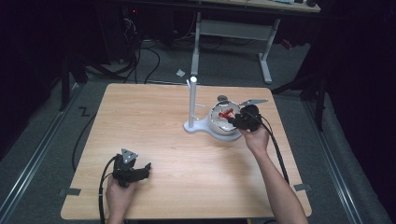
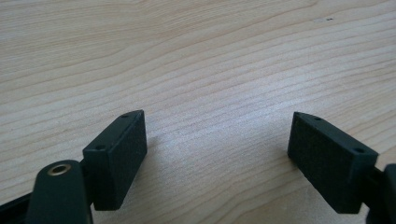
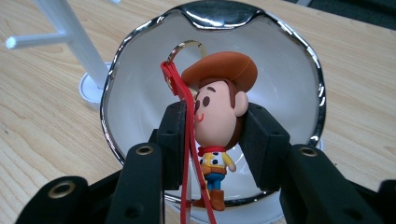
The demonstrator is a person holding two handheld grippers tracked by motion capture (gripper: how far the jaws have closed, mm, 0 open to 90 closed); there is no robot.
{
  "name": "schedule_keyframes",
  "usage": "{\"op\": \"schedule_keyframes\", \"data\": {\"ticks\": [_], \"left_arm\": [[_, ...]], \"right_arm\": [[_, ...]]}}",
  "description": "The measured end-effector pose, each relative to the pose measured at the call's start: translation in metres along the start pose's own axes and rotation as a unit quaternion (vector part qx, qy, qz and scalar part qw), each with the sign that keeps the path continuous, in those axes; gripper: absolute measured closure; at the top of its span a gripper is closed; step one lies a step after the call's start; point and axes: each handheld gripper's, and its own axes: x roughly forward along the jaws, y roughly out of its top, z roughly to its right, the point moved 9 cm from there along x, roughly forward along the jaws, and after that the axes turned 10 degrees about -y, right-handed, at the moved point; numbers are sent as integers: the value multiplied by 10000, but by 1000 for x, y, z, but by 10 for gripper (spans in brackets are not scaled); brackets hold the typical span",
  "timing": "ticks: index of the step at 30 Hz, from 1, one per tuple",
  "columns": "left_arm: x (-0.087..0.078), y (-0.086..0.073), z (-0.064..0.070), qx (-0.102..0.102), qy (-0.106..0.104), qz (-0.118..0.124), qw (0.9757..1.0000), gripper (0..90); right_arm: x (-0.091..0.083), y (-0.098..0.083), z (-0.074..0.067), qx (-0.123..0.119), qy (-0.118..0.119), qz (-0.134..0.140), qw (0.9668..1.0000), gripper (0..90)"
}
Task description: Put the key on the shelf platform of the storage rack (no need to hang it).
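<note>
A small cowboy figure keychain [image 3: 217, 121] with a brown hat, a red strap and a metal ring sits between the pads of my right gripper [image 3: 215, 140], which is shut on its head. It hangs over the white bowl with a chrome rim [image 3: 299, 84]. From above, the right gripper [image 1: 236, 119] holds the red-strapped figure [image 1: 227, 114] at the bowl [image 1: 215, 122] on the right of the table. My left gripper [image 1: 145, 169] rests at the table's near left, its jaws open over bare wood [image 2: 217, 140].
A white stand [image 1: 192, 105] with a post and short pegs rises just left of the bowl, its base touching it. Beyond the wooden table [image 1: 149, 121] lie cables and a desk frame [image 1: 233, 28] on a grey floor.
</note>
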Motion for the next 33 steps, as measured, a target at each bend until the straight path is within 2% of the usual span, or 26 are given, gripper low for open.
{"op": "schedule_keyframes", "data": {"ticks": [7, 15, 18, 22, 27, 29, 33], "left_arm": [[0, 0, 0, -3, 0, 0, 10000, 201], [0, 0, 0, -3, 0, -1, 10000, 201], [0, 0, 0, -4, 1, 1, 10000, 201], [0, 0, 0, -7, 0, 0, 10000, 202], [0, 0, 0, -4, 1, -1, 10000, 201], [0, 0, 0, -4, 1, -1, 10000, 201], [0, 0, 0, -9, 5, 2, 10000, 201]], "right_arm": [[10, -1, 1, -36, -119, -118, 9999, 625], [17, -5, 0, -34, -139, -230, 9996, 621], [18, -5, 1, 27, -139, -201, 9997, 587], [14, -3, 2, 42, -115, -151, 9998, 560], [4, -3, 5, 127, -94, 37, 9999, 515], [-2, -3, 7, 196, -57, 103, 9997, 500], [-15, 0, 9, 186, -49, 240, 9995, 487]]}}
